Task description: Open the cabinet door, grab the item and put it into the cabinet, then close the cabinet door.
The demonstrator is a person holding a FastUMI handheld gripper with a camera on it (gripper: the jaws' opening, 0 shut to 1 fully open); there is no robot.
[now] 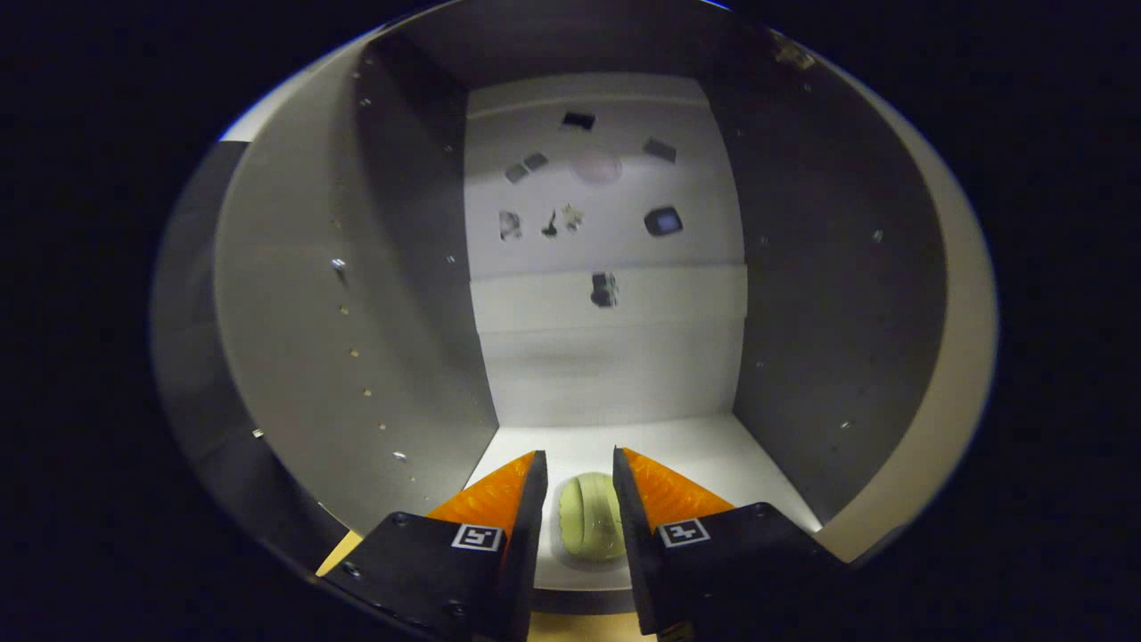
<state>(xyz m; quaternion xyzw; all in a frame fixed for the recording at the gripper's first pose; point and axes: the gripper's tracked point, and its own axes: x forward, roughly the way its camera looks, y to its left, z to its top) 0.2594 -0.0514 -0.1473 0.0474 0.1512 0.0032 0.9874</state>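
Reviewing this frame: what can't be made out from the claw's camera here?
- Pale green item between the fingers: sides hidden by the fingers, so contact is unclear and so is what it is.
- Small dark marks on the cabinet's back wall: too small and blurred.
- Claw: whether it grips or has released.

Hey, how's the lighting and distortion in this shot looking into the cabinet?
Gripper view: dim overall, with the back wall and floor of the cabinet brightest and the side walls in grey shadow; fisheye bulges the side walls outward; the small marks on the back wall are soft; the pale green item between the gripper's jaws is fairly sharp, though whether they press on it I cannot tell.
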